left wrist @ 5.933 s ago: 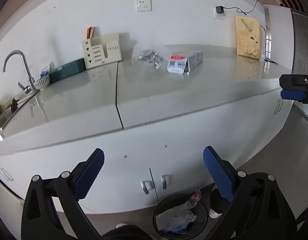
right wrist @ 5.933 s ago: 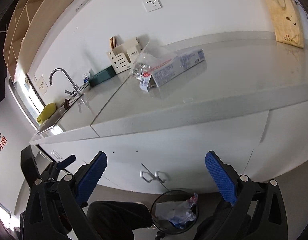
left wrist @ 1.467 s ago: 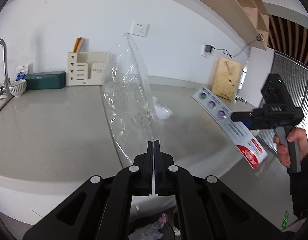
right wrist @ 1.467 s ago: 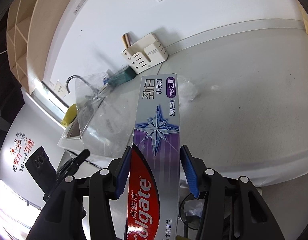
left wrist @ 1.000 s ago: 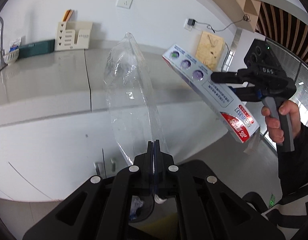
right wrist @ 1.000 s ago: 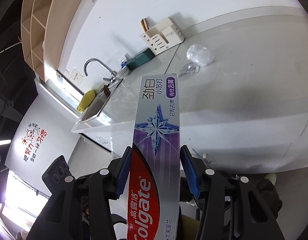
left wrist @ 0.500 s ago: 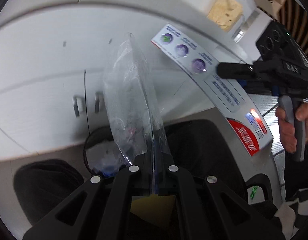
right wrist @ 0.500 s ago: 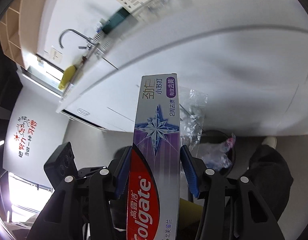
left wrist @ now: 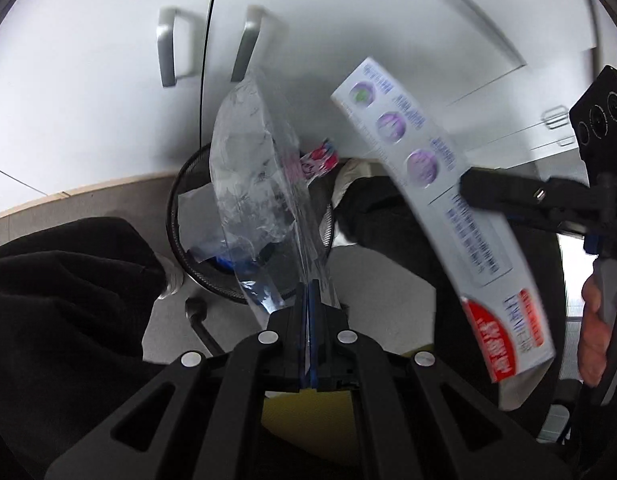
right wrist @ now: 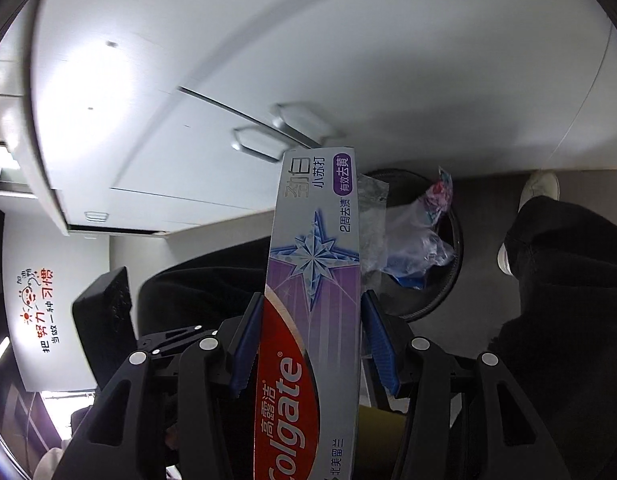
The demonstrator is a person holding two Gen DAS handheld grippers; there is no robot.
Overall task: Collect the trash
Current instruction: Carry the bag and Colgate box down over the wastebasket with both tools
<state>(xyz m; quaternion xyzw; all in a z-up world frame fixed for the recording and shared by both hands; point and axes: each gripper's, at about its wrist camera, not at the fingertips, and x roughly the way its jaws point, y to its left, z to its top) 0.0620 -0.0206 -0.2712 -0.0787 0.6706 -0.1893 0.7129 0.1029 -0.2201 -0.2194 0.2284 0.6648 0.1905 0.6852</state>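
Note:
My left gripper [left wrist: 308, 300] is shut on the edge of a clear plastic bag [left wrist: 256, 184], which hangs over the round black trash bin [left wrist: 176, 216] on the floor. My right gripper [right wrist: 312, 320] is shut on a long Colgate toothpaste box [right wrist: 312, 280]; the box also shows in the left wrist view [left wrist: 440, 200], slanting beside the bin. In the right wrist view the bin [right wrist: 452, 280] lies just right of the box tip, with crumpled wrappers [right wrist: 420, 232] inside. The clear bag [right wrist: 372, 200] peeks out behind the box.
White cabinet doors with metal handles [left wrist: 244, 40] stand right behind the bin. The person's black trouser legs [left wrist: 68, 300] and white shoe [right wrist: 536, 188] flank the bin. The right hand [left wrist: 596, 340] grips its tool handle at the right edge.
Both grippers have swung down from the countertop toward the floor. The bag and the toothpaste box now hang over the trash bin, closer than half a second ago.

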